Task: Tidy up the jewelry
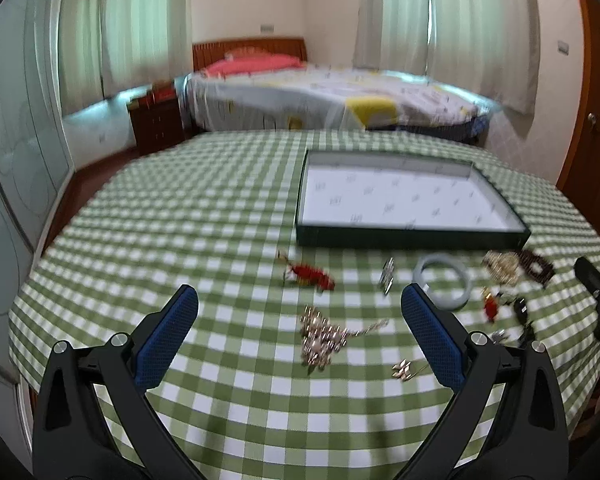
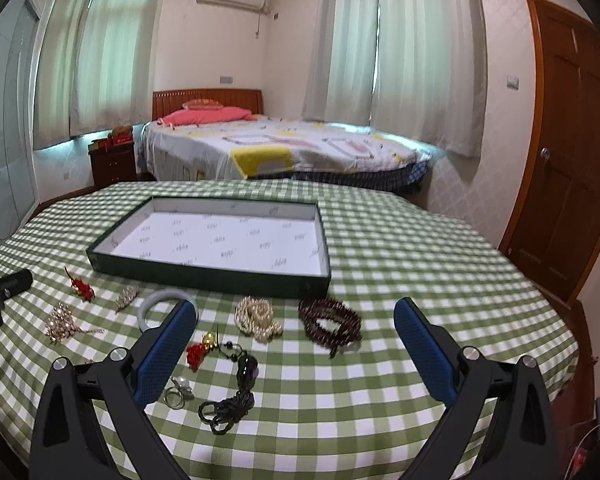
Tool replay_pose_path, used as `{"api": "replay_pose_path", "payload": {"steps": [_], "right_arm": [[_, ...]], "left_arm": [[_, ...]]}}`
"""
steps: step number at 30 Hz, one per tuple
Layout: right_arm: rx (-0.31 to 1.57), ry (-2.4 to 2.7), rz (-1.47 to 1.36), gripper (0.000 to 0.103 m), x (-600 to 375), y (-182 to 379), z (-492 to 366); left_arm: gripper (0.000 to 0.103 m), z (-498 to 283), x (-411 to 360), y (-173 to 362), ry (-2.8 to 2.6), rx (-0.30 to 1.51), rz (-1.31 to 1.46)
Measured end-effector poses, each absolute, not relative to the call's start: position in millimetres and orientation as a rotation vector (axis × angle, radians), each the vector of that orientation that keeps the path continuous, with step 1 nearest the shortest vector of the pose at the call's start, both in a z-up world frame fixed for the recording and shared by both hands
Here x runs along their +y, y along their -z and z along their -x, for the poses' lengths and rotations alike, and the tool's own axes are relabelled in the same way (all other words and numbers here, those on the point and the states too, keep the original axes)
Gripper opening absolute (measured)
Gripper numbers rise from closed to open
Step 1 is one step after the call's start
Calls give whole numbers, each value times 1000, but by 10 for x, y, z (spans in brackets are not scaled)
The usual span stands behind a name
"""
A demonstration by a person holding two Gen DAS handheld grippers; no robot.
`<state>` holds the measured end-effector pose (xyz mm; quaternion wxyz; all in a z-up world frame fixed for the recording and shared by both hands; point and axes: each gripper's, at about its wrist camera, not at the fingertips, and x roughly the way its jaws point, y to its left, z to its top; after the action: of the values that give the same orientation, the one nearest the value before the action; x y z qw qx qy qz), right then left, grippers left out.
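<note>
A shallow dark green tray with white printed lining lies empty on the green checked table. In front of it jewelry is scattered: a red brooch, a gold pearl piece, a pale bangle, a pearl necklace, dark red beads, a black cord pendant, a ring. My left gripper is open above the gold piece. My right gripper is open above the necklaces.
The table has a rounded edge, with a bed behind it, a wooden door at the right and a nightstand at the left. The other gripper shows at the left edge of the right wrist view.
</note>
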<state>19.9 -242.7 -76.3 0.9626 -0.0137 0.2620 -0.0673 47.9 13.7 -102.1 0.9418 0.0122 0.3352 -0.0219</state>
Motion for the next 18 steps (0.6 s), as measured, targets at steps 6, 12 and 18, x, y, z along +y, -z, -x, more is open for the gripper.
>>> {"api": "replay_pose_path", "payload": {"steps": [6, 12, 18], "right_arm": [[593, 116, 22, 97, -2421, 936, -334], [637, 103, 19, 97, -2416, 1049, -418], [663, 93, 13, 97, -2408, 1109, -480]], "left_arm": [[89, -653, 175, 1327, 52, 788, 5], [82, -785, 130, 1547, 73, 860, 16], [69, -855, 117, 1678, 101, 908, 34]]}}
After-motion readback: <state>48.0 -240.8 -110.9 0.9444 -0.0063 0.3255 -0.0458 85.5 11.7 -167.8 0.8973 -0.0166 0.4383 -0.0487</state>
